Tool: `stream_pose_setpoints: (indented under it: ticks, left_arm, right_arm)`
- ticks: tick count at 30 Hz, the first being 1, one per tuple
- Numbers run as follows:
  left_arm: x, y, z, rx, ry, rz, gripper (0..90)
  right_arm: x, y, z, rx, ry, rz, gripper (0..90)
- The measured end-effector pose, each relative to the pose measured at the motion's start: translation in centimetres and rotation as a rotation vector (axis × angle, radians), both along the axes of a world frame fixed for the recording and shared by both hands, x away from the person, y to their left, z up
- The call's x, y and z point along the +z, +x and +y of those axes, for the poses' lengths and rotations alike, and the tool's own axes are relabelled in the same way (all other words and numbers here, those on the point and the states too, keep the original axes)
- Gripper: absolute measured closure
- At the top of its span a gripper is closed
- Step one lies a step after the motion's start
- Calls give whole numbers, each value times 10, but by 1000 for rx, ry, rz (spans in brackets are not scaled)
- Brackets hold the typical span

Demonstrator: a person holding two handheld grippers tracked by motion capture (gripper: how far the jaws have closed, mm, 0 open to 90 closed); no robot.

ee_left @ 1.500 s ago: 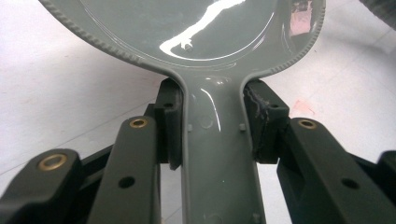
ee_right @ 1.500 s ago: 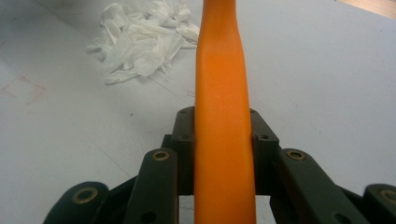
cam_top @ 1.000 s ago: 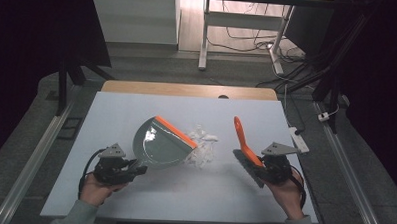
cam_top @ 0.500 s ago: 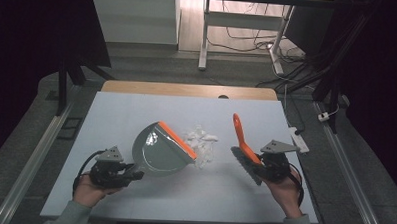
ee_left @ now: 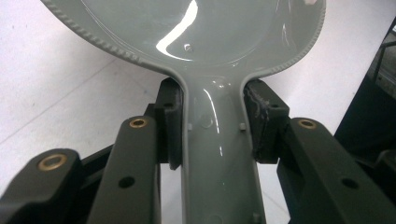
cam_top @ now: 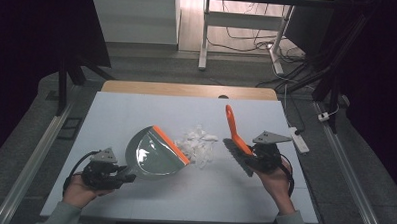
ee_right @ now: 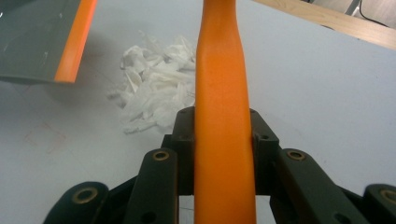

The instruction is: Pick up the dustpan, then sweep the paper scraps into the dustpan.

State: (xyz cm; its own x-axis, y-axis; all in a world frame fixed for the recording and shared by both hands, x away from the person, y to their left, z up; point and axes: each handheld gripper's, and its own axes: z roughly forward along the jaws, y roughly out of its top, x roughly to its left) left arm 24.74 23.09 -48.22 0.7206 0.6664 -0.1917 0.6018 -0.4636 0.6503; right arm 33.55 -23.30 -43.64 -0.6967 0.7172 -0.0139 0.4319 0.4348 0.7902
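Here the left claw (cam_top: 126, 177) grips the grey dustpan (cam_top: 152, 153), the right claw (cam_top: 246, 154) clamps the orange brush (cam_top: 233, 130), paper scraps (cam_top: 198, 144) between them on the bench (cam_top: 136, 110).

No text, label, brand, number or sign is legible anywhere.

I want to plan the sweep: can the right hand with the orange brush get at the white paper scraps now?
Probably yes: the right gripper holds the orange-handled brush beside the white paper scraps, with bare table between.
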Motion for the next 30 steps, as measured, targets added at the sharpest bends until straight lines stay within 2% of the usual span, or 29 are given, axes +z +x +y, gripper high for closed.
stream_pose_setpoints:
  ticks: [13,22,30]
  left_arm:
    - [-6,-4,-3,-69,34,42,612]
    - [-7,-3,-3,-75,44,50,612]
    - [-10,-3,0,-54,38,59,612]
  right_arm:
    - [-2,13,11,-5,19,0,702]
    - [1,24,19,0,30,-15,703]
    - [1,34,26,0,29,-11,702]
